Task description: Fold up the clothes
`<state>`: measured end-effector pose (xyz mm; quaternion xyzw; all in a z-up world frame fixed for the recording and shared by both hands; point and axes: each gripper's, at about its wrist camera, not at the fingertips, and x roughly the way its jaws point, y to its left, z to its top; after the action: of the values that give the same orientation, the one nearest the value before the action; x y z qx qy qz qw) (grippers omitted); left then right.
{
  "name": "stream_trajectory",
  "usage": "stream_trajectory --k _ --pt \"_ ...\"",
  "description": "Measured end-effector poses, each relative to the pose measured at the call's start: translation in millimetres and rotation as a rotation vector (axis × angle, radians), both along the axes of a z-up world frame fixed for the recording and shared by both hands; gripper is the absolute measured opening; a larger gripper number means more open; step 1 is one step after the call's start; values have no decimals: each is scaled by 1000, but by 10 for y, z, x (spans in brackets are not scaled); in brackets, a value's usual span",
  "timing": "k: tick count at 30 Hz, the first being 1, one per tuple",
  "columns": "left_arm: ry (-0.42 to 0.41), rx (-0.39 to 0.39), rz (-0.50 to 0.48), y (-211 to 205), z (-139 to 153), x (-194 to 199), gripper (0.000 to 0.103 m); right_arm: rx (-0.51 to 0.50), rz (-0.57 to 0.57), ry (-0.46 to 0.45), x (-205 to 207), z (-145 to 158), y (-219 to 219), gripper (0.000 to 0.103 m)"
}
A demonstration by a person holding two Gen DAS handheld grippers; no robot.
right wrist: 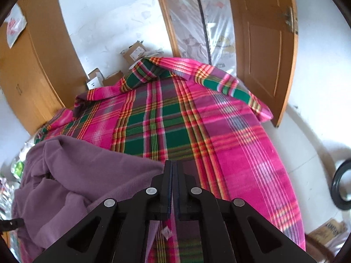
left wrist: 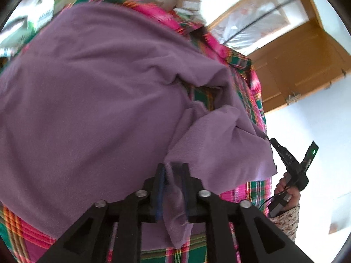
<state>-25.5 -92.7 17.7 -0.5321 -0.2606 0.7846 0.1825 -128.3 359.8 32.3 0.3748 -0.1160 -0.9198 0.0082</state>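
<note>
Your left gripper is clamped on a fold of the purple garment, which spreads ahead and to its left. Your right gripper is closed on the garment's edge; ahead of it the plaid bedspread lies bare. Beyond stands a wooden door.

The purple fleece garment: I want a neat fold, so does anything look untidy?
Yes. The purple fleece garment lies bunched on the pink and green plaid sheet, with a gaping pocket of folds near its right edge. The left gripper pinches one corner.
</note>
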Motion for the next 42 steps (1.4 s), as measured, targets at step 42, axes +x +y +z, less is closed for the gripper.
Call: stream_trajectory --k 42 --pt "-54 51 -91 300 -176 90 25 -349 140 123 1089 295 -320 3"
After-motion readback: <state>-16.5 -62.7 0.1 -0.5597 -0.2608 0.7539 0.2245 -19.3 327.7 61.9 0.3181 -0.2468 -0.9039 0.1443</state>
